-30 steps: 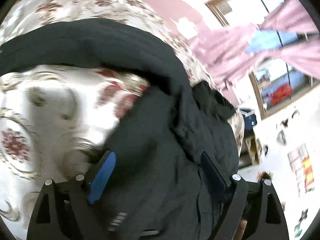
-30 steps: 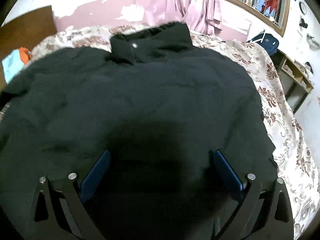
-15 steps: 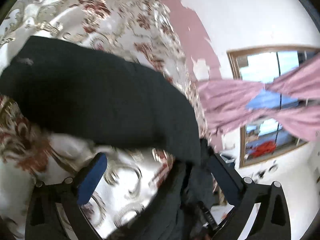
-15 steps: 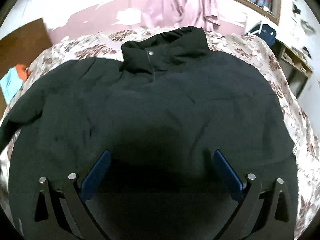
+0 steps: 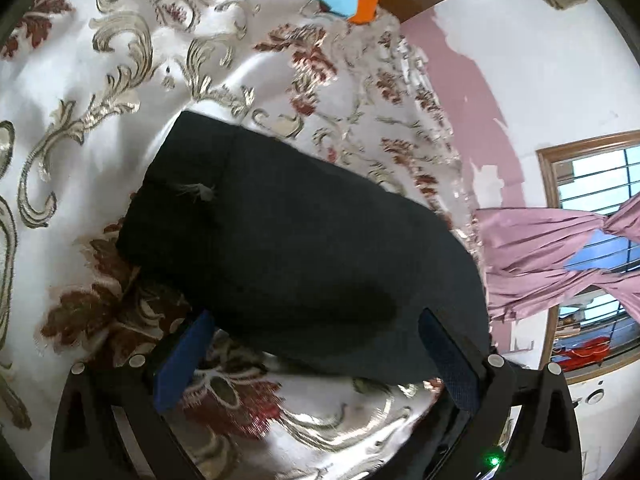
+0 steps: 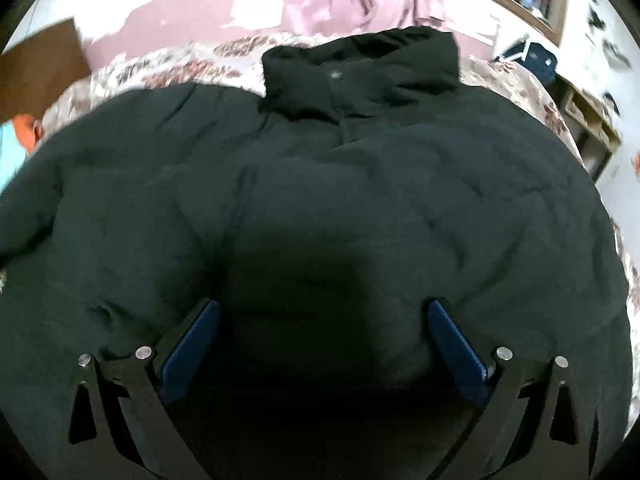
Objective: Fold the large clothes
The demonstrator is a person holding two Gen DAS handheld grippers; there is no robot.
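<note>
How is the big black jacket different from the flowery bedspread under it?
The black jacket is plain and dark all over; the bedspread is shiny white with gold swirls and red flowers. The jacket looks puffy, with a stand-up collar; the bedspread looks thin and smooth. The jacket lies on top, one sleeve stretched out to the side; the bedspread spreads wider around it. Both are soft cloth.

A floral bedspread [image 5: 120, 80] covers the bed, with a black jacket [image 6: 320, 200] spread on it.
</note>
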